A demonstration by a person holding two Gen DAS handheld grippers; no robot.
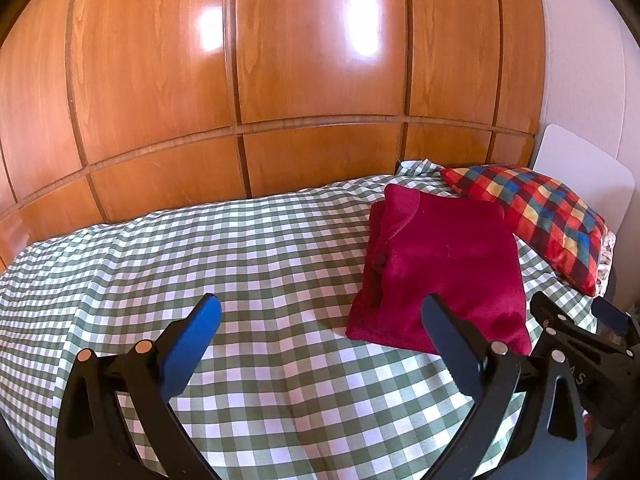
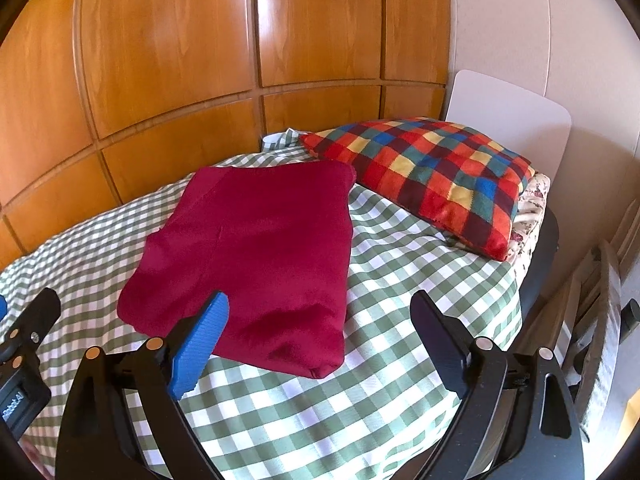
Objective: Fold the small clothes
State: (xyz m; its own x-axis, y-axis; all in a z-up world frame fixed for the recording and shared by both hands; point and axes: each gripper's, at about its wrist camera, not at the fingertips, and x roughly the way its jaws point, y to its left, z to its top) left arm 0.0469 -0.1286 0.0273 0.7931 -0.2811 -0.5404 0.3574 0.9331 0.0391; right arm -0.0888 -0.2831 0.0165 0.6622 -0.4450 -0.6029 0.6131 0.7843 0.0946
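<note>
While both grippers hung over the bed, the folded crimson velvety garment [image 2: 248, 248] lay flat on the green-and-white checked bedspread [image 1: 248, 248], a neat rectangular bundle with its layered edges showing on the left side. Left gripper [image 1: 320, 320] was spread wide, blue-padded fingers [image 1: 192, 344] apart and nothing between them, hovering over the bedspread just short of the garment's near edge. Right gripper [image 2: 320, 316] was wide open too, empty, its left pad in front of the garment's near corner. Beyond the bundle, a multicoloured checked cushion [image 2: 432, 176] rested against a white rounded board [image 2: 512, 116]. Glossy orange-brown wooden panels [image 1: 280, 80] lined the wall behind.
</note>
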